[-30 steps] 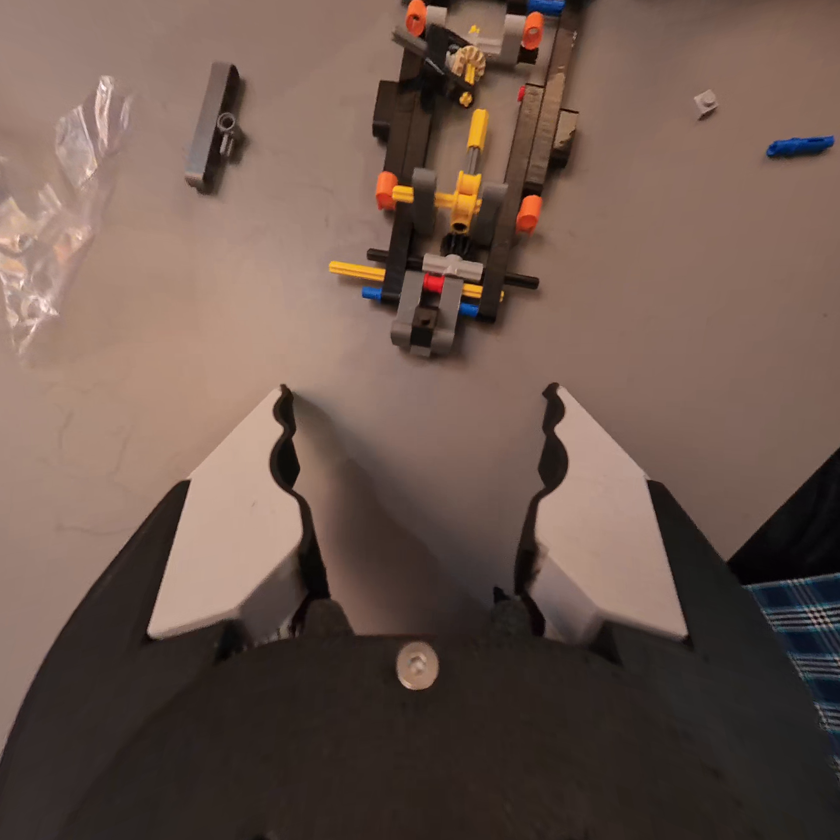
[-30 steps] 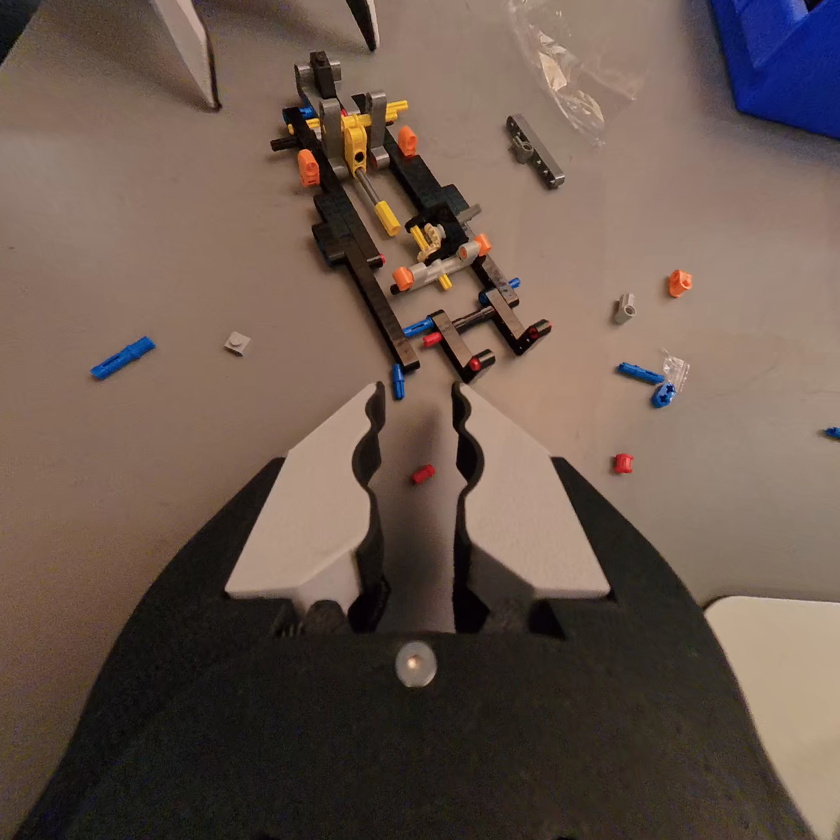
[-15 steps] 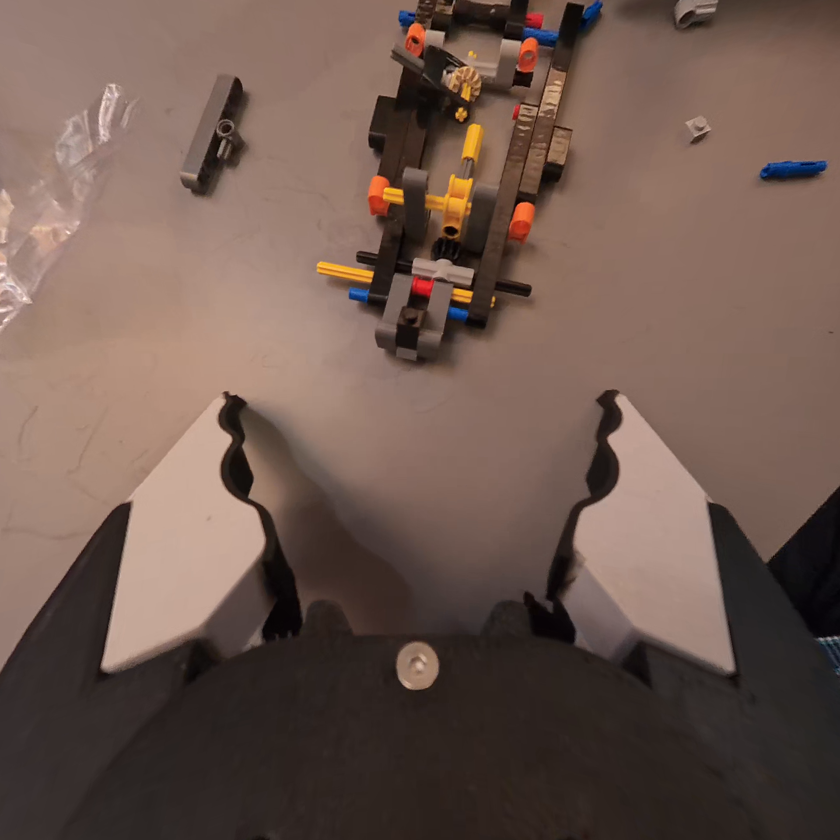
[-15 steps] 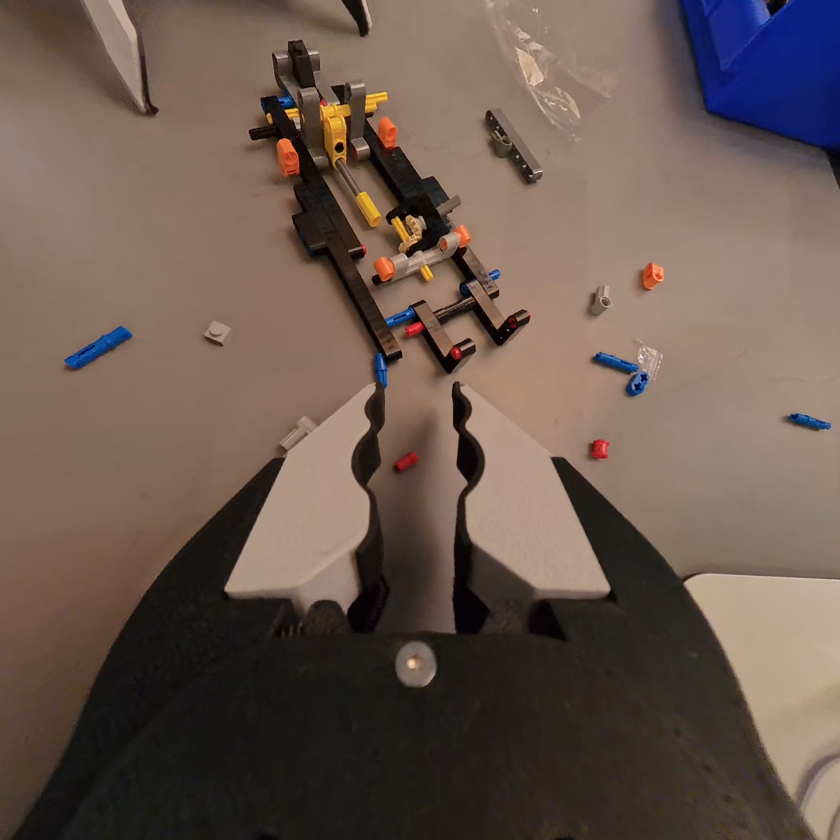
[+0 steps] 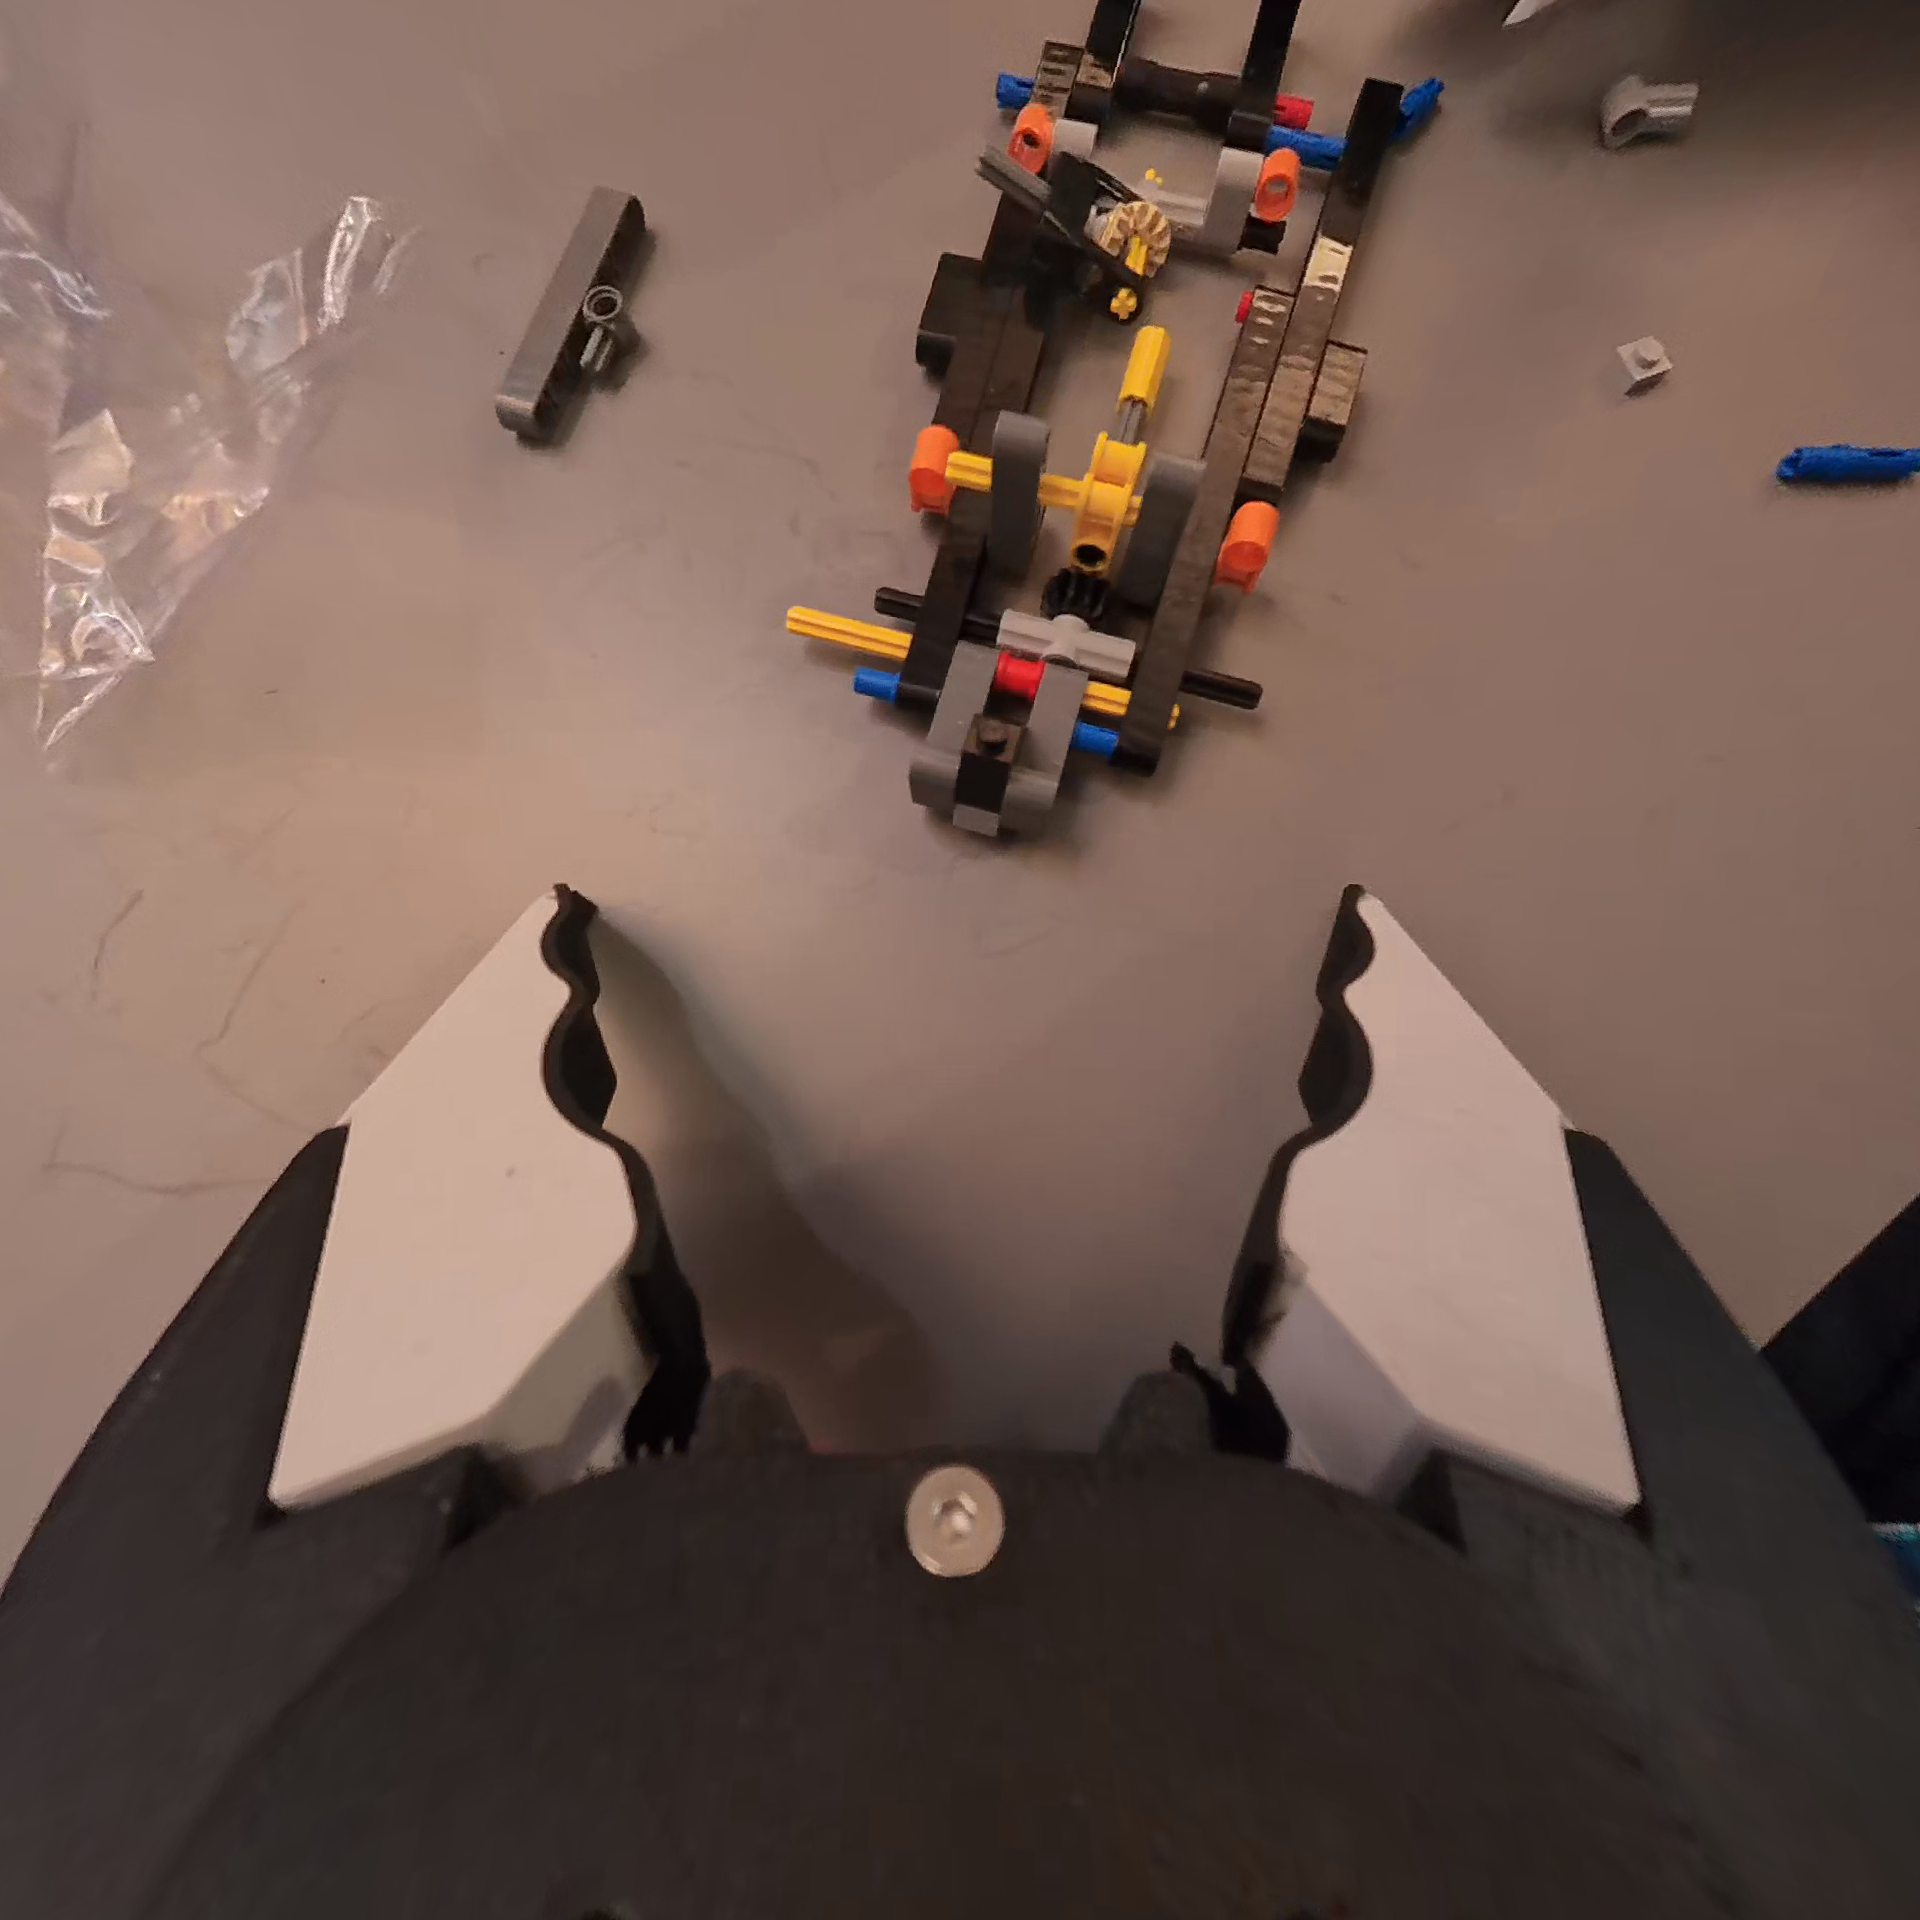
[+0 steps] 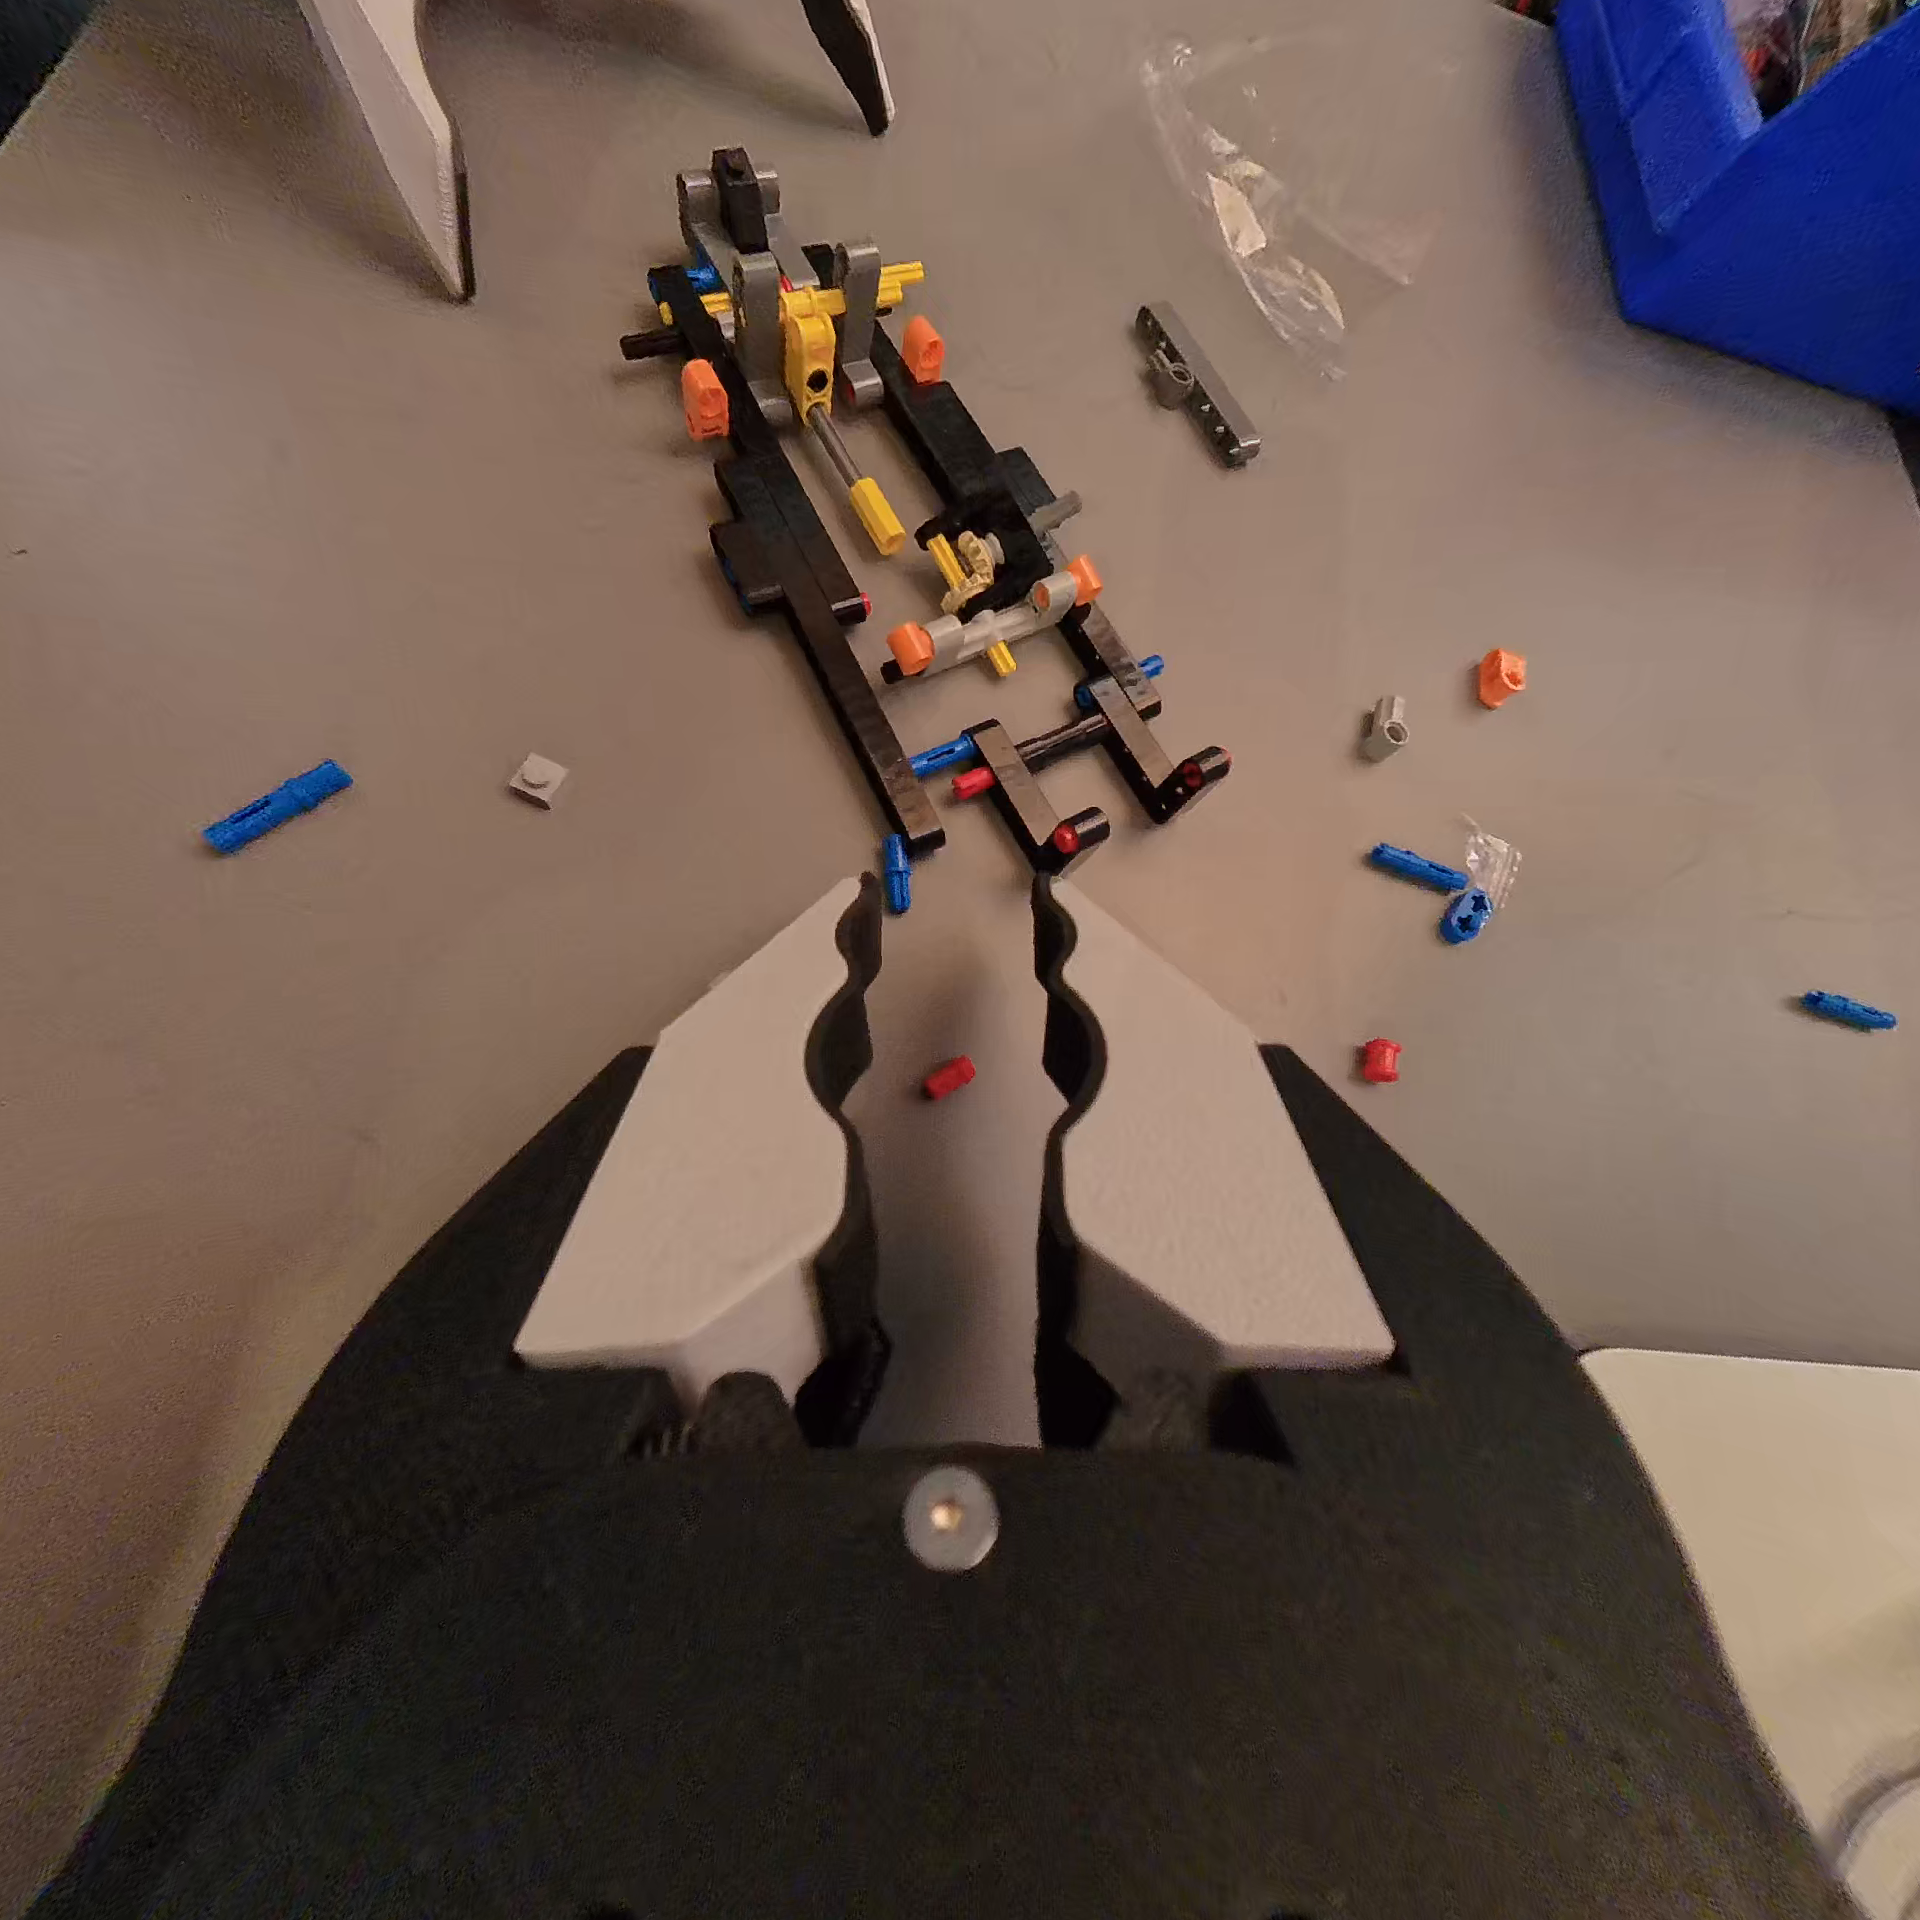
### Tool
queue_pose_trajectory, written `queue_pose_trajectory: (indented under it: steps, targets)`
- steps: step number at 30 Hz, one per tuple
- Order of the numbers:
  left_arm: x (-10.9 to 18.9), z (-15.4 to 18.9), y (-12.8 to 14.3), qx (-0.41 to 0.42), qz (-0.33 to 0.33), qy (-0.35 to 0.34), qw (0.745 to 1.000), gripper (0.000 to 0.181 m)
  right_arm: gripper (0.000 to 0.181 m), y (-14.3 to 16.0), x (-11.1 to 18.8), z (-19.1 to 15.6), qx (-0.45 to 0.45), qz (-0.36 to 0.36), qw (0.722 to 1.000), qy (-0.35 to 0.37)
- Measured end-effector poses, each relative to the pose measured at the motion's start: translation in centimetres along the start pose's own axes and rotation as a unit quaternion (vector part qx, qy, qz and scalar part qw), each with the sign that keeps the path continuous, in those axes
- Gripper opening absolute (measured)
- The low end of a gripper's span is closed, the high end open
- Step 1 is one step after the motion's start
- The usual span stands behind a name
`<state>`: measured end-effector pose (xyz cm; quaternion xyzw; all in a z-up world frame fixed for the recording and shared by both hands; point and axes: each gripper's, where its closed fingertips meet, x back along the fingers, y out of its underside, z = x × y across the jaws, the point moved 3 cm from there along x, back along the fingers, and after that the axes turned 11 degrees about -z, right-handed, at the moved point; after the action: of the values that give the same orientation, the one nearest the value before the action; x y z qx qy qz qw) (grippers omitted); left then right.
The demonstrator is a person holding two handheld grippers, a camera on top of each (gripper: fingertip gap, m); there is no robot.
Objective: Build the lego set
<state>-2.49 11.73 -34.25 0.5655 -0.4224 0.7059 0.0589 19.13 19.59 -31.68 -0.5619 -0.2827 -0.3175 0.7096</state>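
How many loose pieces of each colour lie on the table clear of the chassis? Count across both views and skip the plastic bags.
Blue pieces: 4
Red pieces: 2
Orange pieces: 1
Grey pieces: 4, counting the beam with its small fitting as one
Total: 11
A fifth blue pin lies against the chassis end, uncounted.

Left gripper (image 5: 956,904) spread wide, nothing between its fingers, hovering over the desk (image 5: 416,935), pointing forward. Right gripper (image 6: 951,894) parted narrowly, gap clear between fingers, empty, low over the desk. Left gripper's fingertips (image 6: 436,208) at right view's far edge.
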Motion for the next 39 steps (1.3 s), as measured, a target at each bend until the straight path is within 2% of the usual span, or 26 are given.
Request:
queue_pose_trajectory:
  steps: [1,24,30,33,36,39]
  targets:
    - [0.0,0.0,0.0,0.000,0.000,0.000,1.000,0.134,0.027,0.0,0.0,0.0,0.001,0.000,1.000,0.000]
    - [0.0,0.0,0.0,-0.002,0.002,-0.001,1.000,0.134,0.027,-0.3,0.0,-0.3,0.010,0.005,1.000,0.000]
    - [0.1,-0.2,-0.2,0.003,0.009,-0.005,1.000,0.120,0.027,-0.7,0.2,-0.6,0.025,0.012,1.000,0.006]
    - [0.2,-0.1,-0.7,-0.007,0.019,0.000,1.000,0.098,0.025,-1.0,0.4,-0.6,0.031,0.018,0.999,0.010]
    - [0.2,0.5,-1.8,-0.028,0.040,0.009,0.999,0.099,0.025,-0.9,0.3,-0.7,0.031,0.017,0.999,0.010]
    - [-0.6,0.9,-2.5,-0.057,0.029,0.004,0.998,0.103,0.025,-1.0,0.3,-0.7,0.032,0.018,0.999,0.008]
